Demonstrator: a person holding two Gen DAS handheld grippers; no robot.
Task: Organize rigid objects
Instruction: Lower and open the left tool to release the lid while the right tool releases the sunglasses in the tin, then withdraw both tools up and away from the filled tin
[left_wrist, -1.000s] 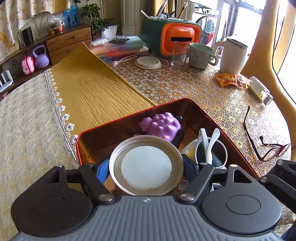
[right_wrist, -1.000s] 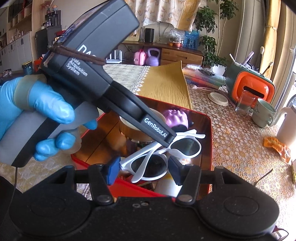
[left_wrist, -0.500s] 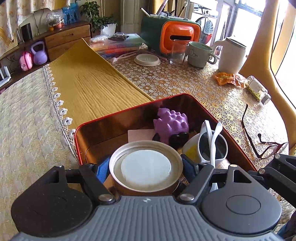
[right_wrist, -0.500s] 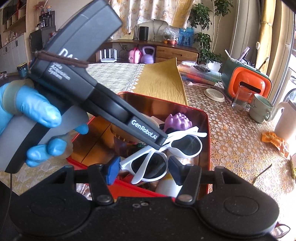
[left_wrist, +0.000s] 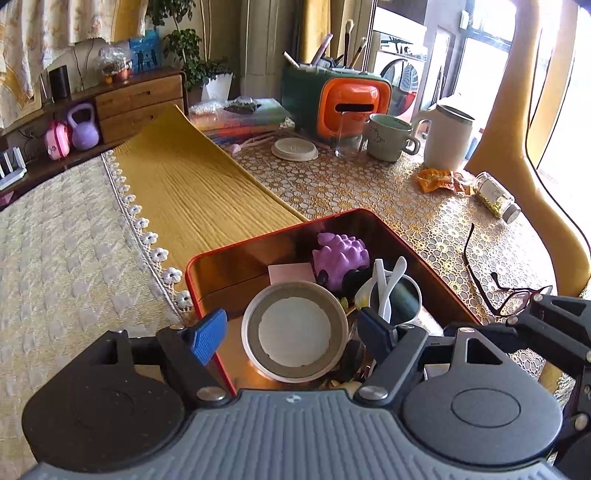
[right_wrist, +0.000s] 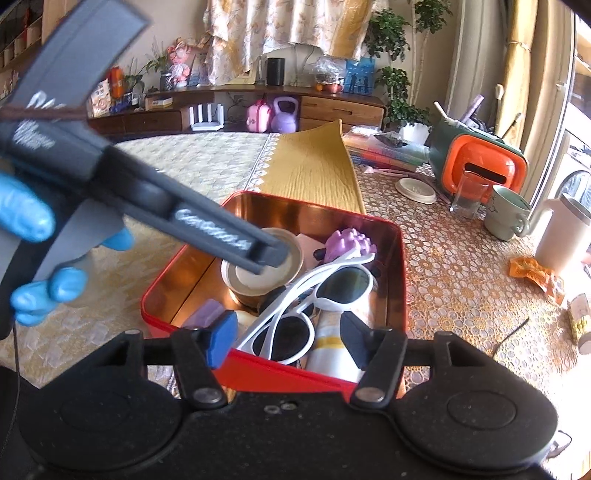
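Lifted back since earlier, left gripper (left_wrist: 291, 330) gapes clear of the jar (left_wrist: 294, 329) in the red tin (left_wrist: 207, 262); right gripper (right_wrist: 288, 338) is opening around white sunglasses (right_wrist: 314, 295), unpinched.

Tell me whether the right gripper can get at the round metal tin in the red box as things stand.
Probably not directly. The white sunglasses lie between the right gripper, whose jaws are opening around them, and the round tin; the left gripper also hangs over the tin, inside the red box.
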